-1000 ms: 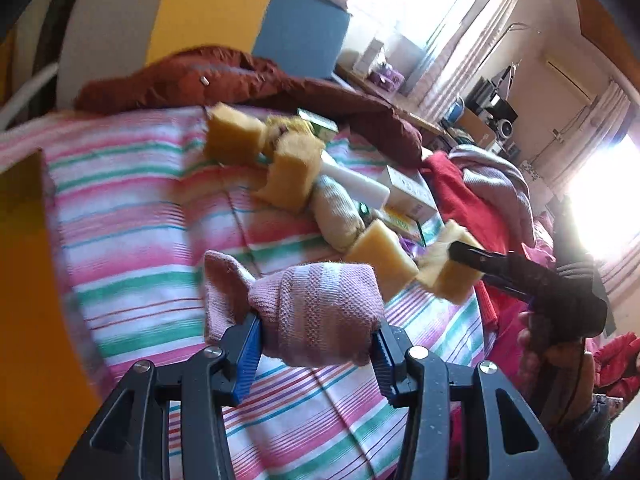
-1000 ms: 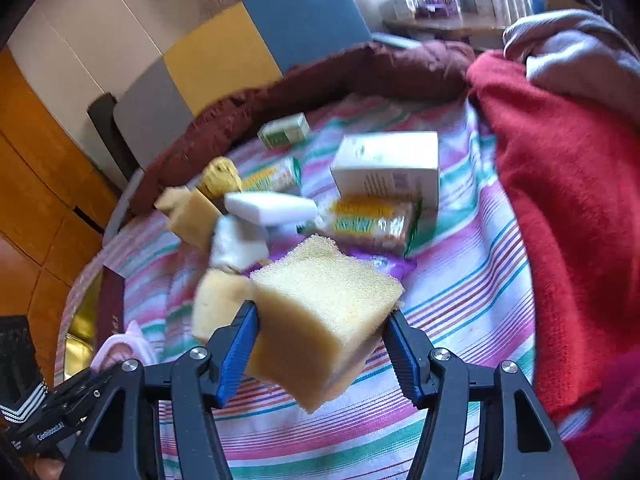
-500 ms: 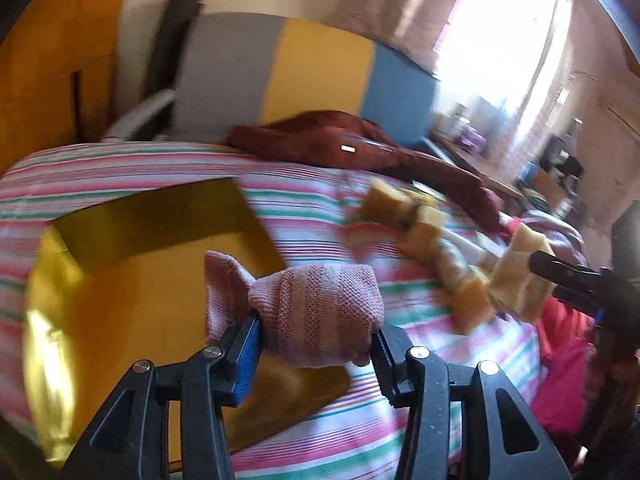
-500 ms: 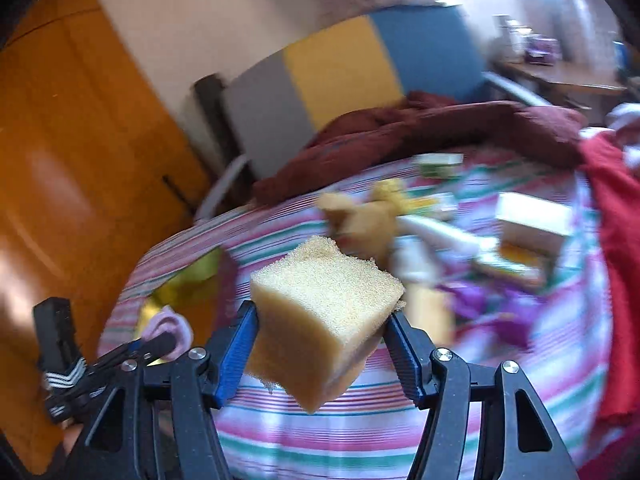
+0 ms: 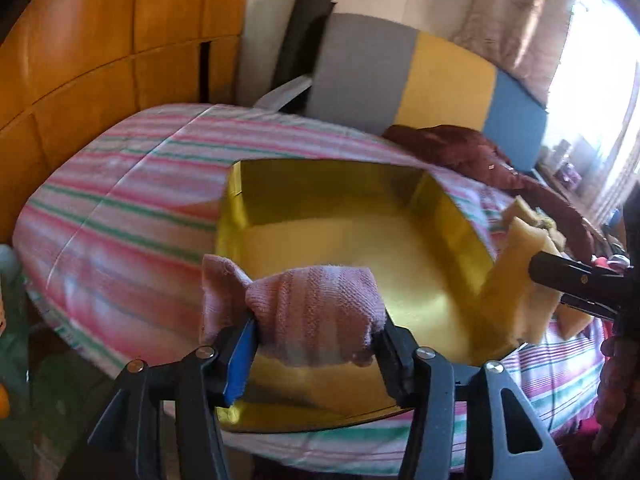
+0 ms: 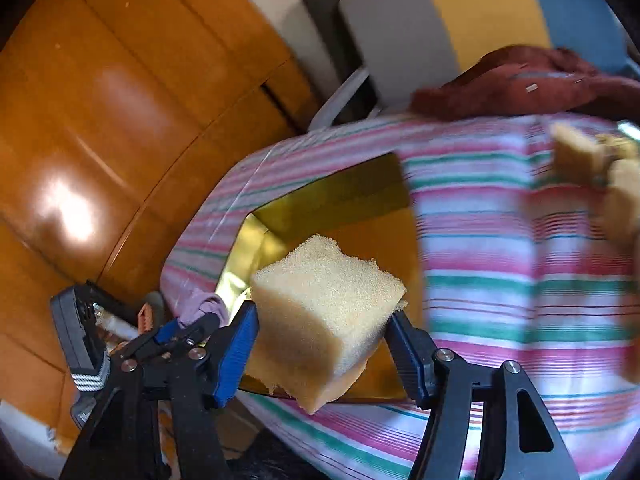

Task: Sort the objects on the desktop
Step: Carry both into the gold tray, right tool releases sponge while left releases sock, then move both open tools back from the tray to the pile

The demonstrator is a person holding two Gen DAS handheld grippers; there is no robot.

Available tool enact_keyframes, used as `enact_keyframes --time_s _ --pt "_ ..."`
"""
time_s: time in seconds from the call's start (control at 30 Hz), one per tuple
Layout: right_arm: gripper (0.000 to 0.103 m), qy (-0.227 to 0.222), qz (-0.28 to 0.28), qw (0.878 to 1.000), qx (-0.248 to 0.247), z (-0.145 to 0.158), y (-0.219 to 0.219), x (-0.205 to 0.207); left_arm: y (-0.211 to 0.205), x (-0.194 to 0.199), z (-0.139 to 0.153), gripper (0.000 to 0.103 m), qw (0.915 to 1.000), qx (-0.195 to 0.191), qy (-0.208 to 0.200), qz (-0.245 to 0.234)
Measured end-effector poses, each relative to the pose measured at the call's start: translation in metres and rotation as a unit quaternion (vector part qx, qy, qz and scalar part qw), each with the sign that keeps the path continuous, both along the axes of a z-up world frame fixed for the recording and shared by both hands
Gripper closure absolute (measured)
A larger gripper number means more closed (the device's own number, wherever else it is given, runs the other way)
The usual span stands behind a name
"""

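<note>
My left gripper (image 5: 316, 340) is shut on a rolled pink sock (image 5: 308, 312) and holds it over the near edge of a shallow gold box (image 5: 332, 196) on the striped cloth. My right gripper (image 6: 320, 332) is shut on a yellow sponge block (image 6: 324, 308) above the same gold box (image 6: 352, 200). In the left wrist view the sponge (image 5: 516, 280) hangs over the box's right rim. In the right wrist view the left gripper (image 6: 196, 320) with the sock (image 6: 204, 306) is at the lower left.
The striped pink and green cloth (image 5: 132, 200) covers the table. More yellow sponge pieces (image 6: 580, 156) lie to the right. A dark red blanket (image 5: 452, 140) lies at the back, with a grey, yellow and blue cushion (image 5: 420, 72) behind it. Orange wood panels (image 5: 100, 40) stand on the left.
Both grippers have swung left, away from the pile of objects, and now hover over the gold box. Each keeps its hold: sock in the left, sponge in the right.
</note>
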State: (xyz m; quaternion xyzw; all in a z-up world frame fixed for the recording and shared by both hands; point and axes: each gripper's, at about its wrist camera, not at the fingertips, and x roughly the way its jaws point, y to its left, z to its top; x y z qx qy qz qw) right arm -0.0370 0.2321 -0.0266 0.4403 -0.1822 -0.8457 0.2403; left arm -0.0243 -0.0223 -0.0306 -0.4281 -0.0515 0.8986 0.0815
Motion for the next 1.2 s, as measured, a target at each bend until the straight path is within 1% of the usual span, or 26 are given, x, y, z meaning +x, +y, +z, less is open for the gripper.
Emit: enact_keyframes --time_s 0.07,0.13,0.17,0.2,0.27,0.33,0.4,0.5,0.6,0.67,0.77,0.87,0.97,1.03,1.07,1.13,1.2 --pt "0.034 -0.009 0.018 1.000 -0.003 -0.006 -0.017 -0.006 -0.008 -0.001 -0.004 0.042 1.0000 0.001 -0.006 0.007" --pt "0.030 -0.022 0.037 0.999 -0.010 -0.015 -0.034 -0.009 -0.015 0.002 -0.008 0.040 0.9998 0.001 -0.011 0.014" --pt "0.027 -0.027 0.042 0.999 -0.012 -0.018 -0.039 -0.009 -0.015 0.002 -0.009 0.040 0.9998 0.000 -0.013 0.016" --pt "0.020 -0.034 0.048 0.998 -0.016 -0.022 -0.045 -0.009 -0.017 0.003 -0.009 0.039 0.9998 0.000 -0.014 0.016" --pt "0.014 -0.043 0.055 0.997 -0.024 -0.027 -0.050 -0.007 -0.019 0.006 -0.009 0.038 0.9998 -0.002 -0.009 0.018" --pt "0.014 -0.045 0.055 0.997 -0.020 -0.030 -0.052 -0.009 -0.023 0.010 -0.007 0.038 0.9997 -0.003 -0.004 0.022" --pt "0.008 -0.044 0.050 0.998 -0.013 -0.030 -0.052 -0.008 -0.027 0.012 -0.005 0.038 0.9996 0.001 0.000 0.028" --pt "0.001 -0.015 0.040 0.999 0.028 -0.021 -0.048 0.001 -0.027 0.014 0.001 0.038 0.9991 0.001 0.013 0.039" --pt "0.000 0.017 0.034 0.997 0.069 -0.012 -0.048 0.010 -0.025 0.016 0.011 0.038 0.9984 -0.007 0.031 0.046" --pt "0.001 0.037 0.030 0.994 0.095 -0.009 -0.050 0.015 -0.023 0.017 0.017 0.038 0.9975 -0.021 0.044 0.051" --pt "0.000 0.063 0.026 0.990 0.121 -0.004 -0.051 0.021 -0.020 0.017 0.021 0.038 0.9961 -0.039 0.051 0.061" --pt "0.000 0.098 0.019 0.982 0.163 0.001 -0.056 0.029 -0.017 0.017 0.024 0.038 0.9947 -0.053 0.054 0.070" --pt "0.000 0.143 0.016 0.969 0.203 0.006 -0.061 0.040 -0.013 0.018 0.025 0.038 0.9940 -0.063 0.059 0.067" --pt "0.000 0.159 0.007 0.962 0.221 0.008 -0.061 0.044 -0.010 0.021 0.028 0.038 0.9937 -0.064 0.066 0.064" --pt "0.000 0.166 0.000 0.959 0.229 0.008 -0.061 0.045 -0.008 0.022 0.029 0.038 0.9935 -0.066 0.069 0.062" --pt "0.000 0.162 -0.008 0.959 0.232 0.006 -0.060 0.045 -0.005 0.023 0.030 0.038 0.9938 -0.065 0.072 0.054" --pt "0.000 0.133 -0.014 0.964 0.229 -0.001 -0.056 0.039 -0.001 0.026 0.033 0.038 0.9943 -0.059 0.077 0.043"
